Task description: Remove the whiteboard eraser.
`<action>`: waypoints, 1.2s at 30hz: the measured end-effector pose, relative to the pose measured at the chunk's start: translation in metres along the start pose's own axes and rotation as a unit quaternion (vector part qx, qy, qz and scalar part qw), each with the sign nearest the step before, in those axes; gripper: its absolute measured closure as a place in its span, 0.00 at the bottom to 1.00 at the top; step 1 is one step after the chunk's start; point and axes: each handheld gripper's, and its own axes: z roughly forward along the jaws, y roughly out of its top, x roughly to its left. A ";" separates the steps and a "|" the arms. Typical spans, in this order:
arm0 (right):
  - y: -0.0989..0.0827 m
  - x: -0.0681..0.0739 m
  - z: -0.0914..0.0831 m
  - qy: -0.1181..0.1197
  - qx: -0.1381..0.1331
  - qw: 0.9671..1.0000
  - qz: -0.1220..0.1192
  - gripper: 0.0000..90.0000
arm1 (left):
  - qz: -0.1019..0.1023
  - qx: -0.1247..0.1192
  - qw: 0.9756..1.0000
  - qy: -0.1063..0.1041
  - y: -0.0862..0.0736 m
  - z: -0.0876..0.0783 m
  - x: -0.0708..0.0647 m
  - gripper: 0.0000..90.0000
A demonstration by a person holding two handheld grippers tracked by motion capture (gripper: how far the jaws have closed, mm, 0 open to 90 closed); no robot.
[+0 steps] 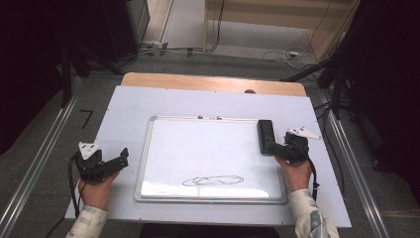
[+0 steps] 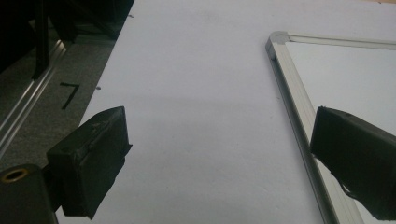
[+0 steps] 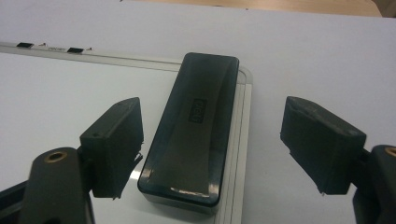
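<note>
At the right of the frame, the right gripper (image 3: pixel 210 154) stands wide apart, straddling the eraser (image 3: pixel 194 123), whose long axis points away. Far left, the left gripper (image 1: pixel 101 166) is apart, empty, beside the whiteboard (image 1: pixel 208 148).

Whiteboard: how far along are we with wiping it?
Nothing wiped yet: the scribble is still on the whiteboard. In hand: the right hand-held gripper is open around the eraser, not yet closed. The left hand-held gripper waits open beside the board. Left: grasp, then wipe.
</note>
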 end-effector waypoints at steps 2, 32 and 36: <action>0.001 0.000 0.001 -0.001 0.000 1.000 0.000 0.22 | -0.001 -0.001 1.000 0.000 0.000 0.000 0.000 0.06; 0.011 0.006 0.037 -0.021 0.023 1.000 -0.003 0.24 | -0.002 0.000 1.000 -0.002 -0.001 -0.001 0.001 0.06; 0.013 0.006 0.040 -0.024 0.025 0.999 -0.005 0.24 | -0.002 0.001 1.000 -0.001 -0.001 -0.001 0.001 0.06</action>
